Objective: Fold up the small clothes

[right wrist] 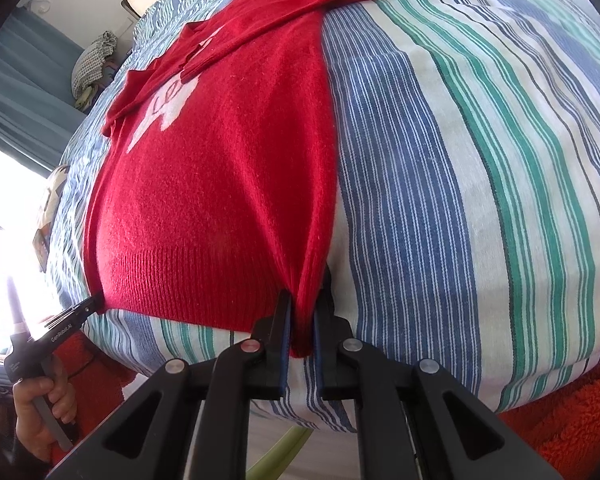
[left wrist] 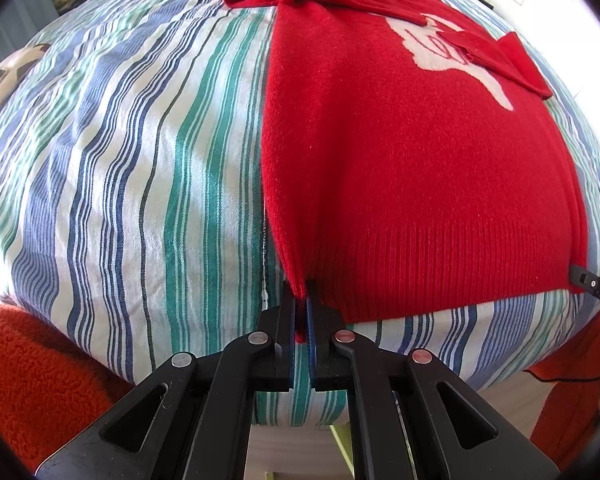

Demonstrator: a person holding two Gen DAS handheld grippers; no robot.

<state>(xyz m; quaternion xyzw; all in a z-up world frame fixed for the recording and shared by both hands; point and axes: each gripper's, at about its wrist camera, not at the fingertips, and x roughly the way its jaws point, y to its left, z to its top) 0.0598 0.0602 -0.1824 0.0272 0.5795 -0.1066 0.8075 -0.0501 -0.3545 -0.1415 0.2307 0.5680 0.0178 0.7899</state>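
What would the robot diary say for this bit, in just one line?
step: fold | left gripper: shut on red sweater hem corner | right gripper: shut on other hem corner | sweater flat on striped bedsheet, sleeves folded in

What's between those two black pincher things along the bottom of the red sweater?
Only the ribbed hem of the red sweater. The left gripper and right gripper each pinch a bottom corner; both wrist views show that.

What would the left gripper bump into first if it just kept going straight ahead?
The left gripper is shut on the ribbed hem corner of the red knitted sweater. Going straight on, it would probably push into that sweater lying on the striped bedcover.
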